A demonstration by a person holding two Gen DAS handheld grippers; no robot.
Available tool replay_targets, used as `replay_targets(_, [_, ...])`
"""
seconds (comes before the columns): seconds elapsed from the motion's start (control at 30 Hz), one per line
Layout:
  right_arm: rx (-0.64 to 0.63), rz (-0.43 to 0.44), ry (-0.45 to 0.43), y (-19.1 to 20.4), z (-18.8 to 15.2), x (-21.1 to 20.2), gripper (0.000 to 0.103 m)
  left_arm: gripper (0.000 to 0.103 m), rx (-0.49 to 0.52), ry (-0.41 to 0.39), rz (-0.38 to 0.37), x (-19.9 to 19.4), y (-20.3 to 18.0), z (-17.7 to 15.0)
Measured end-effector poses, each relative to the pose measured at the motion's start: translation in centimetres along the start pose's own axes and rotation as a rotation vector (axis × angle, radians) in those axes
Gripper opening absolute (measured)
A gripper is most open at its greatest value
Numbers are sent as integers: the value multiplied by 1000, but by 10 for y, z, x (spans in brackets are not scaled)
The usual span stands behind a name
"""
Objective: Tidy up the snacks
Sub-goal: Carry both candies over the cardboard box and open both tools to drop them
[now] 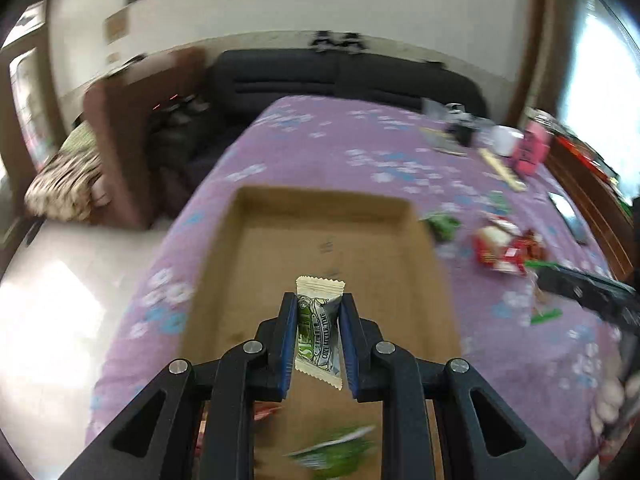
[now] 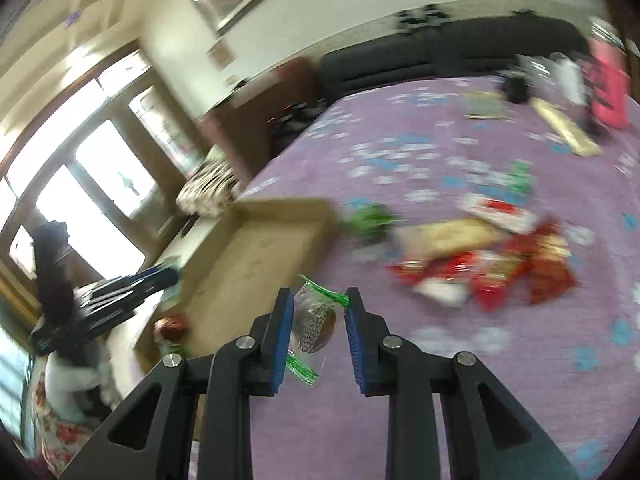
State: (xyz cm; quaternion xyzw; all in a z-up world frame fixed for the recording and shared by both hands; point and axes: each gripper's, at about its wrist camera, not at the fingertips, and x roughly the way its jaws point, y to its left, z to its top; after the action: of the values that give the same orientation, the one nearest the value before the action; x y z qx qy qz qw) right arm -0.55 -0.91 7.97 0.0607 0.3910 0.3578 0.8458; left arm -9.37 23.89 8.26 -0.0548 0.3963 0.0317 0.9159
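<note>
Cardboard forms the shallow open box (image 1: 256,248) that sits at the left edge of the purple flowered bedspread (image 1: 320,148), with bare floor just beyond that edge. Above the box's brown bottom, the left gripper (image 1: 319,336) is clenched on a white-and-green candy wrapper (image 1: 318,332) printed with lettering, blue pads pressing both of its long sides. Nearer the camera, a blurred green packet (image 1: 340,450) lies on the box floor, and a red packet (image 1: 266,410) shows just beside the left finger.

Right of the box, touching or just off its far corner, lies a green snack (image 2: 370,220). Further right, near the middle of the bedspread, a loose pile of red and white snack packets (image 2: 492,256) is spread out, blurred by motion. Over the purple cloth between the box and that pile, the right gripper (image 2: 318,324) grasps a clear green-trimmed wrapper holding a brown sweet (image 2: 316,322). Toward the far right corner stand a pink box (image 2: 608,88) and a white cup (image 2: 570,80).
</note>
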Motion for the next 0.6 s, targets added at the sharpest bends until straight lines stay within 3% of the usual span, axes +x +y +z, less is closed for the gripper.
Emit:
replay_targets(0.13, [-72,30,83,50,-5,41,26,21,-60,39,27,13,29,-11])
replay_targets(0.33, [-139,28,185,92,-19,96,26,23,-118,53,13,17,51,-18])
replay_targets(0.4, [-152,19,207,99,-22,109,26,28,-134,39,0,11,56,-18])
replay_targets(0.47, [-157,15,220,104,-24,116,27,44,-151,9,-12,1,60,-18])
replay_targets(0.5, [-158,14,218,104,-26,116,27,47,-156,-7,-14,-5,61,-18])
replay_targets(0.6, [-163,25,202,106,-26,108,34,56,-170,-56,-36,-22,59,-16])
